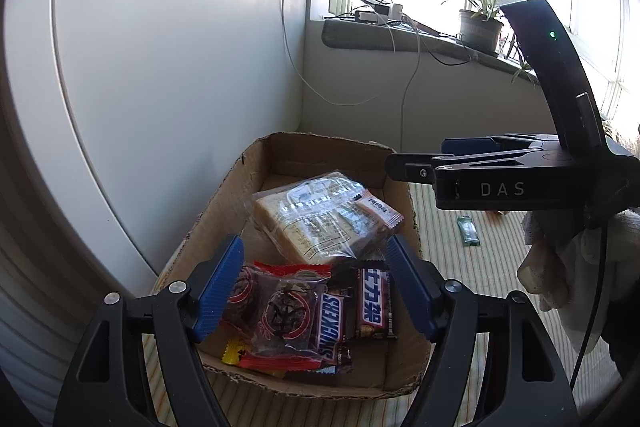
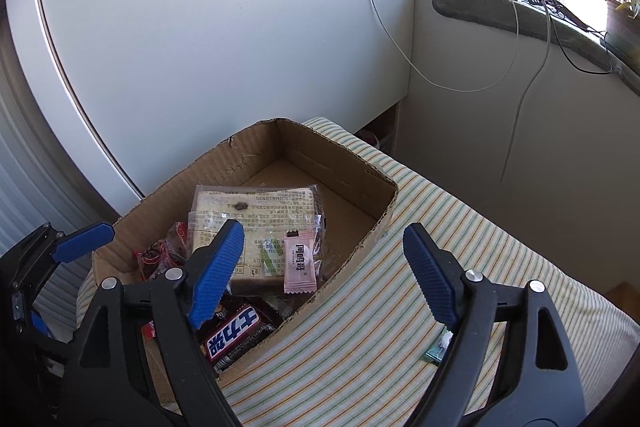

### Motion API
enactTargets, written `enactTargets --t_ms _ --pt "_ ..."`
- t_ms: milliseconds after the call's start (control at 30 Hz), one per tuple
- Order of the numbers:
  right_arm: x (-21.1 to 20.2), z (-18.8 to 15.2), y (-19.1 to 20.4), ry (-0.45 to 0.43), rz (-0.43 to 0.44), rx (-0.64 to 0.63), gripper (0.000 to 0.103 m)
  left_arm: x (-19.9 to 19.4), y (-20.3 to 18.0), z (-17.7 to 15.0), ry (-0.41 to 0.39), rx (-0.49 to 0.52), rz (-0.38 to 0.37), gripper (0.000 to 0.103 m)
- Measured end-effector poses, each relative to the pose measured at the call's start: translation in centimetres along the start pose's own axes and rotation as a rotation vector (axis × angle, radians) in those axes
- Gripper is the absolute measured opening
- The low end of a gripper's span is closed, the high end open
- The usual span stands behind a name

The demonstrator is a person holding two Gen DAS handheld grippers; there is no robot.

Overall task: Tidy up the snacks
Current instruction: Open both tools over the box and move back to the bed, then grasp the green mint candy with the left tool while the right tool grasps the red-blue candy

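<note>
right gripper (image 2: 324, 267) hides green packet (image 2: 434, 354) partly

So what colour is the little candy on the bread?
Pink candy, clearest in the right wrist view.

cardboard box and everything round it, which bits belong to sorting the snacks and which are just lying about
Part of the job:
- cardboard box
- bread pack
- pink candy
- Snickers bars
- red-wrapped cakes
- small green packet on the striped cloth, still outside the box

Just lying about:
- potted plant
- chargers and cables on the windowsill
</note>
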State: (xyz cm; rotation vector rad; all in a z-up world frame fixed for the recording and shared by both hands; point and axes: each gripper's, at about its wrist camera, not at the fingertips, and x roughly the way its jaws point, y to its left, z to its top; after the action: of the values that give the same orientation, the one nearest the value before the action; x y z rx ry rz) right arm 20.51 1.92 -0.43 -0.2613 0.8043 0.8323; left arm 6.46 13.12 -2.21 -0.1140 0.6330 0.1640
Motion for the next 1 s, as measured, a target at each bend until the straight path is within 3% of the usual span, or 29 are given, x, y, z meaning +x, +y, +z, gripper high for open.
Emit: enactTargets --t_ms 433,800,1000 --pt "-3.8 -1.3 -3.6 -0.033 -0.046 0.041 0.085 -0.5 -3.2 0.4 -0.011 0.045 -0.037 0.074" --pt "-6.5 -3.8 -9.4 -0.029 -0.112 0.105 0.085 -0.2 -7.3 0.5 -0.004 0.089 -0.111 0.073" --pt "-6.9 -5.4 -12.5 -0.005 -0.158 0.123 0.085 0.7 -10.2 0.4 0.022 0.117 -0.179 0.057"
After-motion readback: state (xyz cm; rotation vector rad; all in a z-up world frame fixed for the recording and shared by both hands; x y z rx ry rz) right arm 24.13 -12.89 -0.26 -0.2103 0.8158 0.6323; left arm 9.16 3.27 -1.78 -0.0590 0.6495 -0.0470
